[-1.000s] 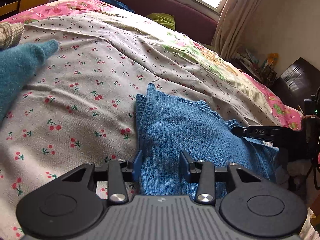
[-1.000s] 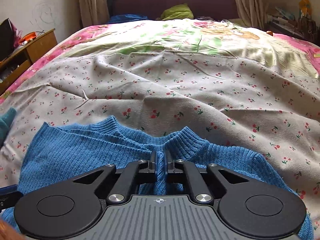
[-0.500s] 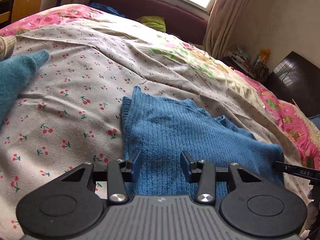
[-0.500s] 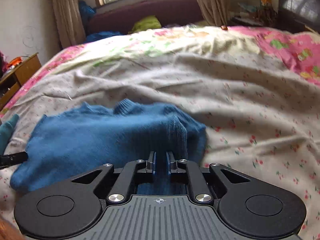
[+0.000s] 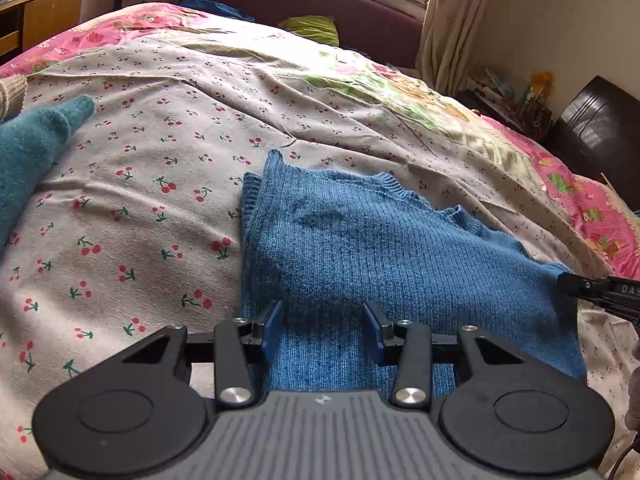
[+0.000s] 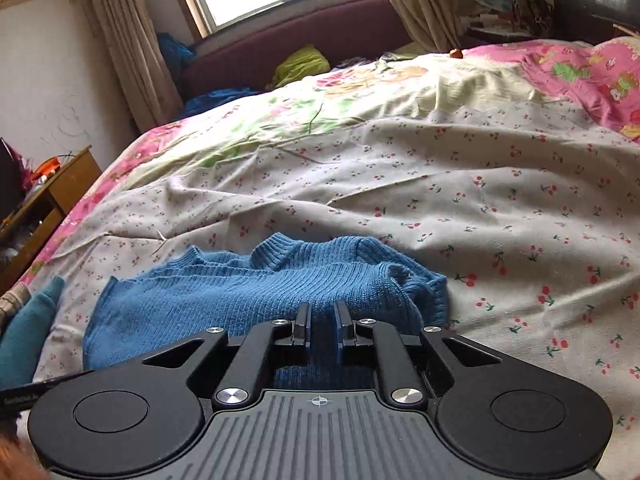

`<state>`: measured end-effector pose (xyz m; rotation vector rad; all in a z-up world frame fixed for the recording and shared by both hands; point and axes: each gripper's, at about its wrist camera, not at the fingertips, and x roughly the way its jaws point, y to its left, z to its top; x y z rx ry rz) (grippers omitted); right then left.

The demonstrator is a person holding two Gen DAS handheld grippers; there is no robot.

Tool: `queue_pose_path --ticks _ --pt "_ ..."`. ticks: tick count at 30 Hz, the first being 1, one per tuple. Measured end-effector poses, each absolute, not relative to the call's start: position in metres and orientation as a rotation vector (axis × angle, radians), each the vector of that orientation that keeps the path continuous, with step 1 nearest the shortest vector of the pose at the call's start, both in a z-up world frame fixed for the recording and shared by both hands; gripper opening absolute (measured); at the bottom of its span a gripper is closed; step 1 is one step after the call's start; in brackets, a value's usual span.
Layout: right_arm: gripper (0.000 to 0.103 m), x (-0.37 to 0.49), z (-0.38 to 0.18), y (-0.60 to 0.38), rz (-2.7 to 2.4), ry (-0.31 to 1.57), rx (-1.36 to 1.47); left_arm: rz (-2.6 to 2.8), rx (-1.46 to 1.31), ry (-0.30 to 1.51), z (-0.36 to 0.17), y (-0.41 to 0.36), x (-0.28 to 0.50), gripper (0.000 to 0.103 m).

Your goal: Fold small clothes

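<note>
Bedspread (image 6: 500,208) bare right of sweater (image 5: 380,240); left claw (image 5: 323,330) agape, right claw (image 6: 322,330) apparently loosening.

Cherry-print bedspread (image 5: 140,216), maroon headboard (image 6: 320,36), wooden desk (image 6: 52,200), curtains (image 6: 128,40).

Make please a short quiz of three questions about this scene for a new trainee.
1. True or false: the blue sweater lies on the cherry-print sheet.
2. Which gripper has its jaws wider apart: A) left gripper B) right gripper?
3. Fill in: seen from the left wrist, the teal garment lies to the ____ of the blue sweater.

Key: 1 true; 2 A; 3 left.
</note>
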<state>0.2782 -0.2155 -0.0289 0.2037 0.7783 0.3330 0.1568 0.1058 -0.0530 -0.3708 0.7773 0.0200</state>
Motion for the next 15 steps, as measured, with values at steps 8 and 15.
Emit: queue_pose_path --ticks 8,15 --pt "0.014 0.301 -0.033 -0.213 0.182 0.794 0.185 0.077 -0.439 0.76 -0.051 0.122 0.14 0.053" --pt "0.024 0.293 -0.022 -0.132 0.395 0.841 0.025 0.182 -0.555 0.782 -0.06 0.133 0.112 0.053"
